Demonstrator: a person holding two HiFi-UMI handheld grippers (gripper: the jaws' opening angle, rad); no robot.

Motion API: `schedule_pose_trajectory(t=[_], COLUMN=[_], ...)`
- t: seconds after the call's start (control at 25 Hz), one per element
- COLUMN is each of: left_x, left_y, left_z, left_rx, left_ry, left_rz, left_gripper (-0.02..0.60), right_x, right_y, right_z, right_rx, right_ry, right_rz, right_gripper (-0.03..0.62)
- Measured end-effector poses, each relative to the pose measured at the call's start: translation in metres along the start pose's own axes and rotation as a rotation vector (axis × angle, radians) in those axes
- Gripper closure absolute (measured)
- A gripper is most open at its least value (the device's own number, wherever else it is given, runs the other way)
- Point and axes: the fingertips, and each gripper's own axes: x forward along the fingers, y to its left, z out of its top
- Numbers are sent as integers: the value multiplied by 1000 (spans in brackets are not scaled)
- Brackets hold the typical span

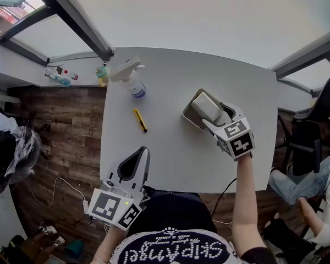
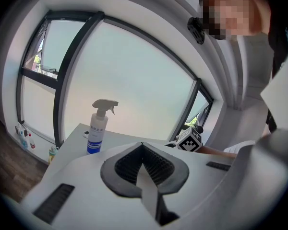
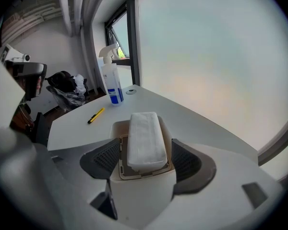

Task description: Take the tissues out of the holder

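Note:
A cream tissue holder (image 1: 190,116) stands on the right half of the white table (image 1: 170,153). A white tissue pack (image 1: 205,106) sticks up out of the holder. My right gripper (image 1: 215,123) is at the holder's near side. In the right gripper view the tissue pack (image 3: 145,138) lies between the open jaws of my right gripper (image 3: 145,159), with a small gap at each pad, above the holder (image 3: 143,195). My left gripper (image 1: 143,154) rests at the table's front left edge; in its own view this left gripper (image 2: 143,147) is shut with nothing in it.
A spray bottle (image 1: 133,81) stands at the table's far left, and a yellow utility knife (image 1: 140,120) lies between it and the holder. Small bottles (image 1: 60,76) sit on the window sill. An office chair (image 1: 313,131) and a seated person (image 1: 319,186) are to the right.

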Motion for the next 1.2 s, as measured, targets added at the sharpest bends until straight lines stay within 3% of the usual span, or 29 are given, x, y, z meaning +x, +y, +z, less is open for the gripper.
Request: schedule_pose_trajectory(t=[0.48, 1.2], left_x=[-2, -4], left_y=[8, 17], left_z=[0, -1], left_rx=[-19, -39], left_ry=[-3, 1], left_rz=[20, 34], left_gripper=[580, 580], right_x=[24, 52], right_y=[3, -4], right_z=[0, -18], right_rx=[-42, -66], right_ry=[83, 226], right_rz=[36, 1], right_gripper=[278, 279])
